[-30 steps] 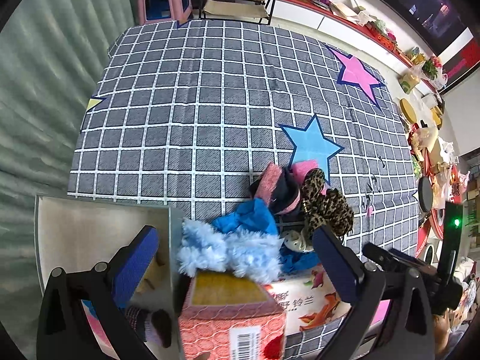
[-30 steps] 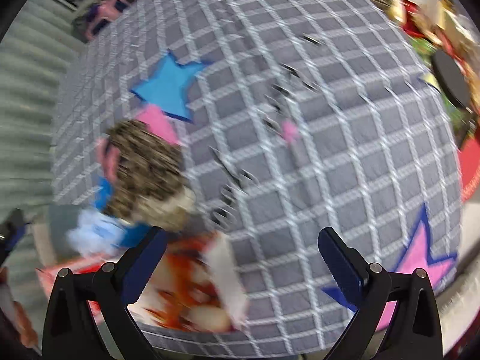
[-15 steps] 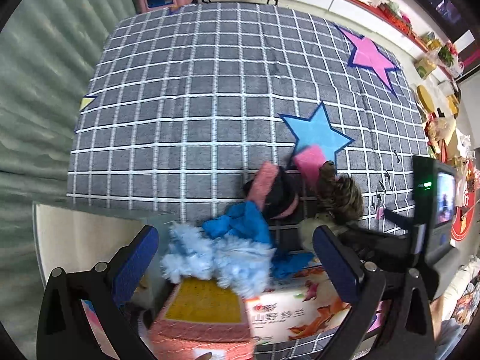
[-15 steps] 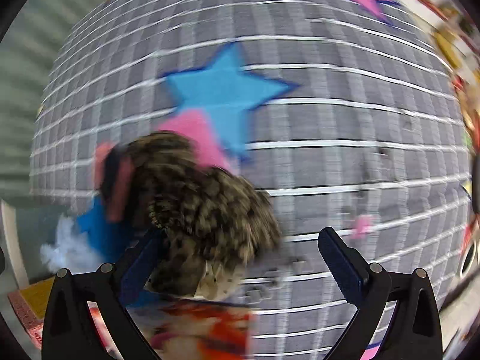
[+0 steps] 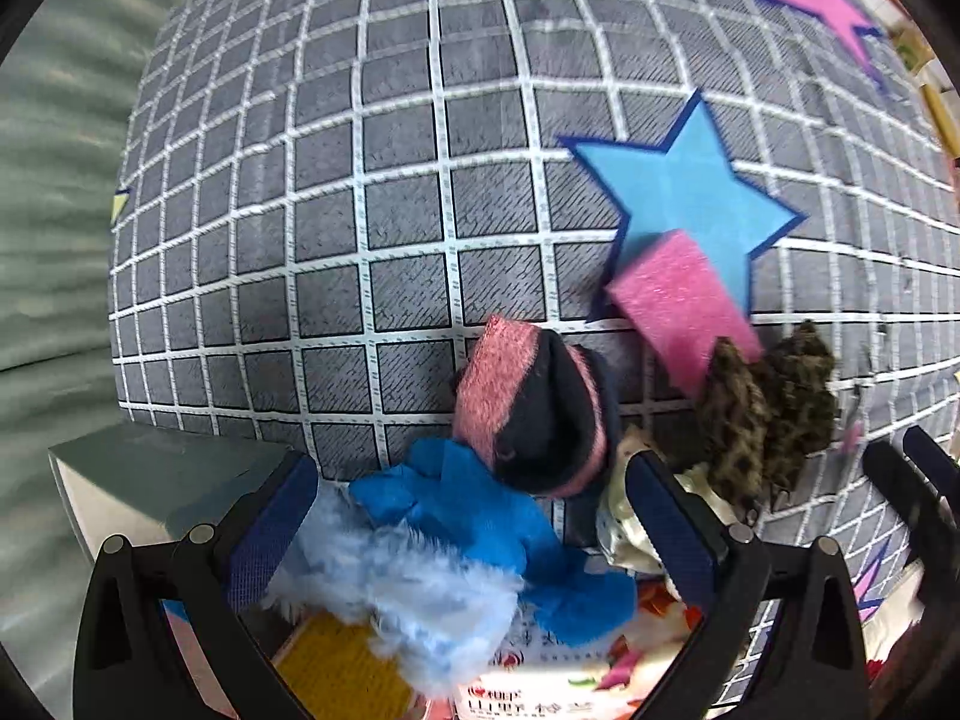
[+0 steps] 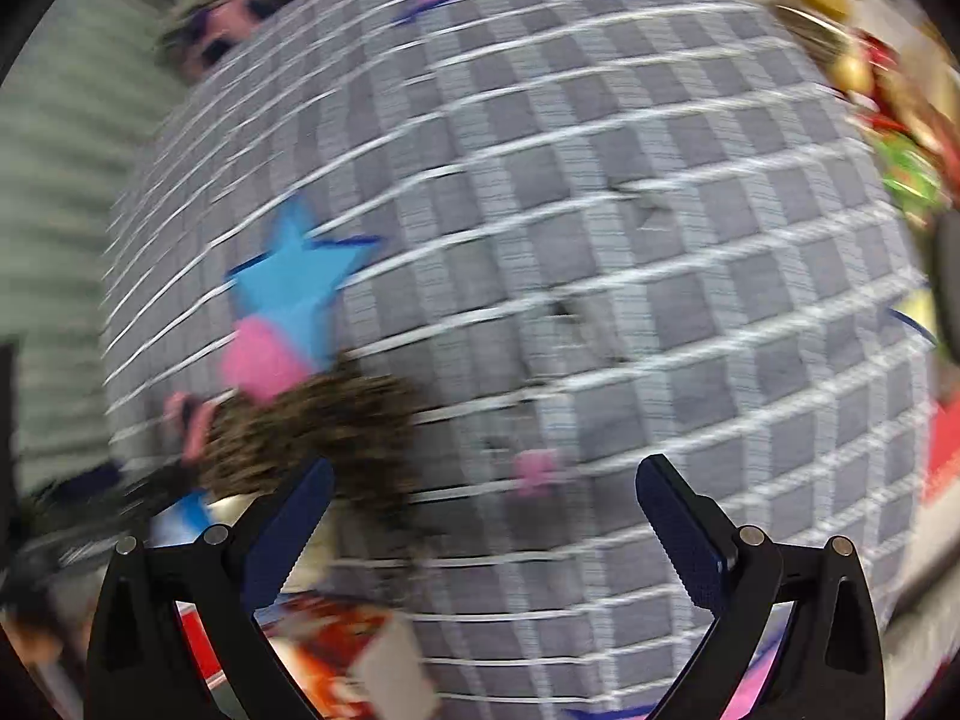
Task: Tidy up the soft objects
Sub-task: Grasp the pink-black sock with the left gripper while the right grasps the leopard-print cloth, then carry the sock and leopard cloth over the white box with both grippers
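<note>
While both pairs of tongs hang wide apart and empty, the soft items sit bunched in one heap at the lower centre of the left wrist view, likely gathered there so they can be picked off one by one.

Left tongs spread over the heap, nothing between the blue pads. Right tongs also spread and empty; that view is heavily motion-blurred.

Heap, on a grey quilted mat with a white grid and felt stars:
- pink foam sponge, flat rectangular block, fine-pored, lying partly over the blue star, centre right.
- navy sock with fuzzy pink bands, bunched up, just below-left of the sponge.
- leopard-print plush piece, shaggy and crumpled, right of the sock, touching the sponge's lower end.
- blue cloth, smooth and rumpled, below the sock.
- pale blue fluffy item, long pile, over the cloth's lower left.

Under the heap's near edge lies a printed carton, rigid and glossy. Lower left stands a grey-white open box, probably the bin for sorted items; its inside is not visible.

Judgement: sorting is barely begun, with most soft things on the mat.
</note>
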A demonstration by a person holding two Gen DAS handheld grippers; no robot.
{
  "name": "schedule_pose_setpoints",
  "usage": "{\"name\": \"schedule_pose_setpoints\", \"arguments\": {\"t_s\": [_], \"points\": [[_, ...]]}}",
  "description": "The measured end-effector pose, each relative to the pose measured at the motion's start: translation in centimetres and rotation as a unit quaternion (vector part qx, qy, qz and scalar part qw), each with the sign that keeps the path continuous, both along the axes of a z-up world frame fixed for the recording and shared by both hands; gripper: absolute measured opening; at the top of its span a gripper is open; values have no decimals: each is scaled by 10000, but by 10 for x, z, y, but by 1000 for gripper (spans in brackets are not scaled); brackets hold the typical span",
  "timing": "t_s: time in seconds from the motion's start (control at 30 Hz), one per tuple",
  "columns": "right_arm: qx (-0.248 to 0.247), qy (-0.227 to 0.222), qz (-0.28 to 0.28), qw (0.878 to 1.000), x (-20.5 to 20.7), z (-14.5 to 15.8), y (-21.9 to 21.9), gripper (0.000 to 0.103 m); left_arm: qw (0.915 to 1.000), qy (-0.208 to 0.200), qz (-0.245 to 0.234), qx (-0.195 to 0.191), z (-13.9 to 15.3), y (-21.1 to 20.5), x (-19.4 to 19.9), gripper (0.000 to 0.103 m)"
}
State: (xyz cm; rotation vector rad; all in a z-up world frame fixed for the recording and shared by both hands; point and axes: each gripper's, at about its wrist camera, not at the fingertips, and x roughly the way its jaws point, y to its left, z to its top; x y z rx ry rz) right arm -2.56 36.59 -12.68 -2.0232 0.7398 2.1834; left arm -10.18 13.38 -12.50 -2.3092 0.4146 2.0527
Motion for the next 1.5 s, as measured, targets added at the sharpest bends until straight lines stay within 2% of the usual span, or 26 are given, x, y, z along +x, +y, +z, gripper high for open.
{"name": "schedule_pose_setpoints", "arguments": {"t_s": [0.17, 0.4, 0.43, 0.5, 0.53, 0.57, 0.6, 0.67, 0.7, 0.73, 0.83, 0.97, 1.13, 1.27, 1.37, 1.43, 1.5], "points": [[25, 208, 905, 9957, -20, -2, -54, 102, 9994, -334, 13, -89, -19, 0, -6, 103], [20, 12, 1288, 9917, -40, -39, -77, 101, 9956, -933, -69, 9, -51, 0, -16, 102], [-32, -33, 1282, 9917, -38, -43, -76, 98, 9944, -1050, -88, 29, -56, 1, -16, 102], [-293, -126, 1271, 9914, -38, -48, -79, 84, 9922, -1231, -163, 100, -65, 4, -15, 100], [-472, -142, 1243, 9910, -38, -49, -80, 74, 9915, -1275, -200, 137, -67, 5, -14, 93], [-530, -120, 1241, 9908, -38, -47, -81, 59, 9901, -1353, -251, 265, -69, 7, -12, 89], [-675, -101, 1261, 9897, -38, -46, -83, 51, 9889, -1404, -261, 401, -70, 11, -11, 80], [-687, -138, 1299, 9890, -38, -43, -87, 47, 9893, -1313, -370, 517, -64, 16, -9, 62], [-682, -124, 1318, 9889, -38, -41, -87, 47, 9900, -1213, -446, 572, -59, 18, -7, 35], [-719, -103, 1291, 9890, -37, -40, -86, 47, 9900, -1123, -517, 673, -53, 19, -8, 28], [-896, 12, 937, 9916, -27, -26, -58, 47, 9939, -637, -611, 666, -32, 16, -6, 27], [-895, 141, 544, 9944, -20, -13, -32, 47, 9955, -247, -436, 810, -8, 6, -6, 27], [-913, 135, 190, 9956, -11, -4, -11, 47, 9901, 259, -463, 1298, 26, 1, -4, 27], [-877, 167, 62, 9960, 3, 4, -2, 47, 9881, 436, -341, 1438, 49, -6, -14, 27], [-872, 204, -1, 9960, 14, 12, 2, 47, 9868, 508, -437, 1473, 72, -13, -26, 27], [-828, 231, -28, 9963, 21, 17, 4, 47, 9858, 579, -586, 1464, 89, -7, -15, 27], [-783, 254, -66, 9966, 28, 22, 7, 47, 9841, 594, -757, 1496, 81, 8, 2, 27]]}}
